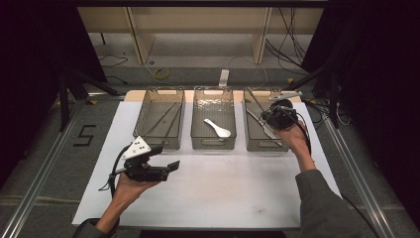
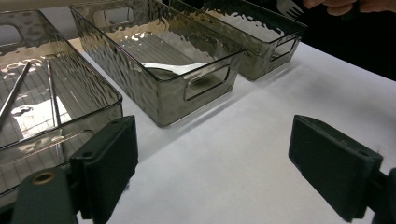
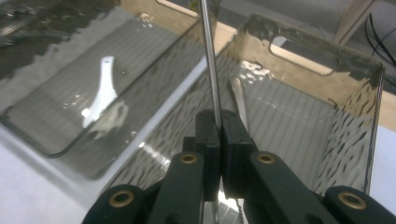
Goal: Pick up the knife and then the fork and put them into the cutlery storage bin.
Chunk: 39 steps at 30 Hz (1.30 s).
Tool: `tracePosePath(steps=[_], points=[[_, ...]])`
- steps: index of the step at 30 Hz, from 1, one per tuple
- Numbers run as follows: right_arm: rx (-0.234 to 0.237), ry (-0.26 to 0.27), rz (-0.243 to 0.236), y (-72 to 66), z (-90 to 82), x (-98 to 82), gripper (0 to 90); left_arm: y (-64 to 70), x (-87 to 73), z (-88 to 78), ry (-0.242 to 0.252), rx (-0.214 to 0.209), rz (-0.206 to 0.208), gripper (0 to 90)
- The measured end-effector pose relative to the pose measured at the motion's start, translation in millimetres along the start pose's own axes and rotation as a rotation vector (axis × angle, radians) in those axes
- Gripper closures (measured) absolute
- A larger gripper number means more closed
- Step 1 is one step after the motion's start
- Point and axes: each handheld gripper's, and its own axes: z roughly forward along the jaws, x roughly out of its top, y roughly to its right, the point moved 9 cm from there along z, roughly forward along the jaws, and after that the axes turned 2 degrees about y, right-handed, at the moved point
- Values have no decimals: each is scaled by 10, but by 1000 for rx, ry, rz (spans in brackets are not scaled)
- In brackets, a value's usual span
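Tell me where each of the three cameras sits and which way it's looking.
High view: above the table's near side, facing forward and down on three bins; both forearms show, left tongs open.
Left gripper view: rides the left tongs, facing the bins across the white sheet.
Right gripper view: rides the right tongs, shut on a fork over the right bin.
All three share the middle bin's white spoon.

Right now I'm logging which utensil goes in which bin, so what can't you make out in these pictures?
- Utensil in the right gripper: right gripper view, top edge cuts off the thin metal handle.
- Right bin contents: high view, hand and gripper cover much of it.
- White spoon: left gripper view, rippled bin wall blurs it.
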Motion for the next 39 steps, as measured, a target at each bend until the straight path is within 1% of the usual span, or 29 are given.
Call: tracePosePath(steps=[4,7,14,19,23,25,26,29,32,34,36,38,39], points=[[-11,-27,24,45,118,-10,878,0,3,-2,2,2,1,152],[-13,-42,64,80,188,-38,878,1,7,-8,6,0,-3,152],[-22,-91,131,159,323,-164,877,11,7,-7,8,-3,1,152],[-28,-114,148,175,386,-211,876,17,0,-3,3,-8,1,152],[-25,-129,156,158,435,-242,873,51,-14,20,-9,-14,13,150],[-19,-138,169,145,458,-259,868,50,-15,19,-9,-15,11,150],[-17,-144,180,141,467,-268,854,45,-14,16,-9,-15,10,149],[9,-130,208,122,461,-243,728,38,-5,7,1,-13,4,149],[28,-105,188,93,406,-190,707,38,-6,11,0,-16,-1,149],[40,-84,185,74,359,-154,653,41,-11,13,-5,-16,3,149],[59,-68,183,39,307,-126,619,38,-7,14,-2,-15,2,149],[71,-53,174,-5,248,-99,573,37,-5,11,-1,-18,-7,149],[85,-44,170,-34,217,-84,551,36,-6,8,-2,-20,-8,149]])
